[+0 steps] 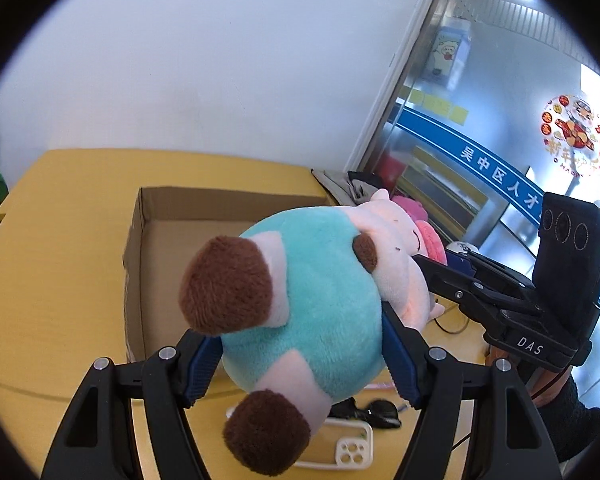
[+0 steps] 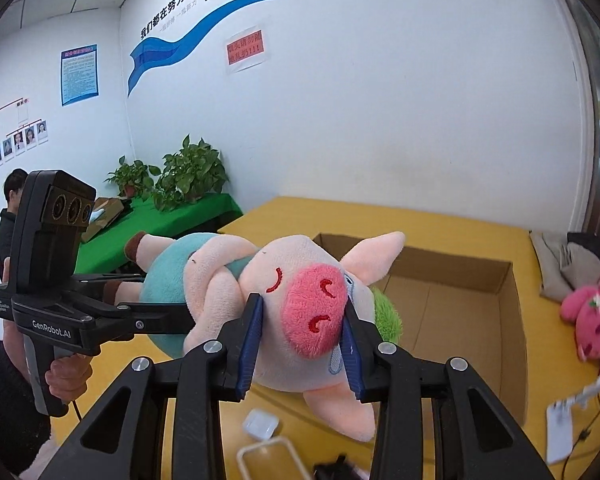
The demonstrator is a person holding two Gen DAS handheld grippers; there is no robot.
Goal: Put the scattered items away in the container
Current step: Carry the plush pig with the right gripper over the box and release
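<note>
Two grippers are closed on one plush pig (image 1: 300,300), which is held in the air above the yellow table (image 1: 60,280). In the left wrist view the left gripper (image 1: 300,364) is clamped across the pig's teal body at lower centre; in the right wrist view the right gripper (image 2: 300,344) is pressed on both sides of the pink snout. An open cardboard box (image 1: 156,240) is seen behind the toy on the table, at frame centre. White walls with blue lettering, potted plants (image 2: 188,176) on a green cloth and a glass door at the right edge are shown around it. A pink plush (image 2: 596,312) is cut off at the right of the right wrist view. A white phone case (image 1: 352,448), a dark item beside it and a small clear case (image 2: 260,424) are partly hidden under the grippers. The pig has pale pink limbs, brown feet and red stitched eyes.
</note>
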